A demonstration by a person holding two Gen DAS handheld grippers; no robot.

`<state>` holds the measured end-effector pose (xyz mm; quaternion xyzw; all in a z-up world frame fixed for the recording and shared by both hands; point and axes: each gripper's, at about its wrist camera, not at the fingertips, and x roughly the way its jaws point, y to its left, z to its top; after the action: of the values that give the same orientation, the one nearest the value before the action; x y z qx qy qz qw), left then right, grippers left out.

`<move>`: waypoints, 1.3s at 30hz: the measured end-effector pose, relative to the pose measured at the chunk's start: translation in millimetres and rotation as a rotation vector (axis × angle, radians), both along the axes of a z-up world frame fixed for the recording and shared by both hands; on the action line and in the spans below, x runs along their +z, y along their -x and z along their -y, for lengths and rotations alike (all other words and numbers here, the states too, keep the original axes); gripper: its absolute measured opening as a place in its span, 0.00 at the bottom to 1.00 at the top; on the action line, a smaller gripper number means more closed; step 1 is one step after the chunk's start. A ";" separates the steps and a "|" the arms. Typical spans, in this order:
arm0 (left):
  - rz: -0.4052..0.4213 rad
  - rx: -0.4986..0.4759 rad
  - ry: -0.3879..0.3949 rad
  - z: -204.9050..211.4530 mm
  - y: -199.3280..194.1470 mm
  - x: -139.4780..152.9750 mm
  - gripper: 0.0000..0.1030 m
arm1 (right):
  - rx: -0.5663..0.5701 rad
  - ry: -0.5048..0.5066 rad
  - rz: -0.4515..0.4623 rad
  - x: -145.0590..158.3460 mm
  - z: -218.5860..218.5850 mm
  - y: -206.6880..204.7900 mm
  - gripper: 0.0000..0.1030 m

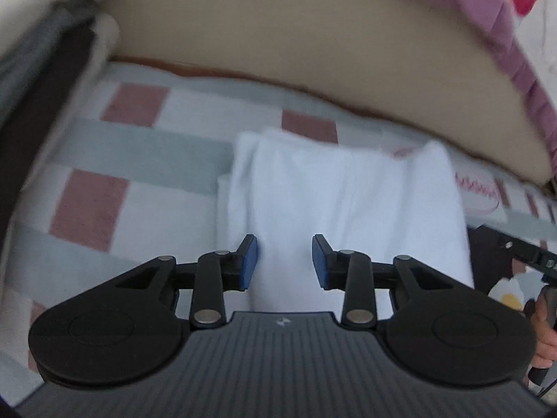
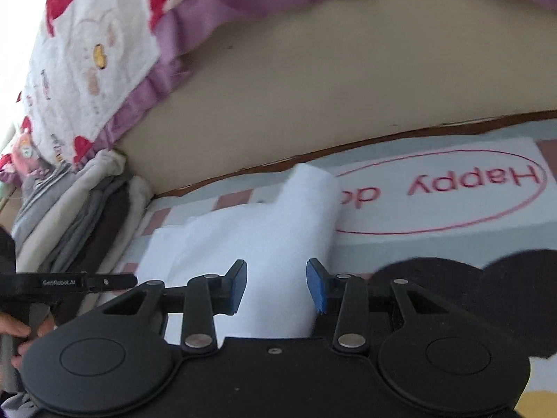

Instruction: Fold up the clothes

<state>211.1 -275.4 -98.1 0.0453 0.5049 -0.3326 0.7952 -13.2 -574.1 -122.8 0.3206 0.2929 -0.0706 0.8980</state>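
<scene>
A folded white cloth lies on the checked blanket in front of a beige cushion. The left gripper and right gripper hover over its near edge, jaws apart and empty; a clothes stack sits left

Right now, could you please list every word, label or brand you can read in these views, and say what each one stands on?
"Happy" inside a red oval, seen upside down, on the checked blanket; the next word starts "d" and runs under the white garment.
"GenRoboLAI", or close to it, blurred, on the left gripper's black bar.
Small print on the red and white blanket: too blurred to read.
</scene>
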 end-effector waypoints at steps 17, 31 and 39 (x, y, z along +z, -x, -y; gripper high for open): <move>0.076 0.022 0.045 30.6 -20.6 -24.6 0.40 | 0.071 -0.184 -0.004 -36.8 37.4 -13.7 0.45; 0.247 0.089 0.036 35.6 -26.2 -13.4 0.05 | 0.125 -0.198 0.015 -58.3 29.1 -19.7 0.49; 0.253 0.137 -0.051 29.5 -12.1 -2.1 0.43 | 0.059 -0.180 0.022 -58.7 34.5 -23.7 0.35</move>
<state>223.2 -304.9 -100.2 0.0722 0.4109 -0.2563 0.8719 10.5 -608.6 -181.4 0.3921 0.2973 -0.0140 0.8705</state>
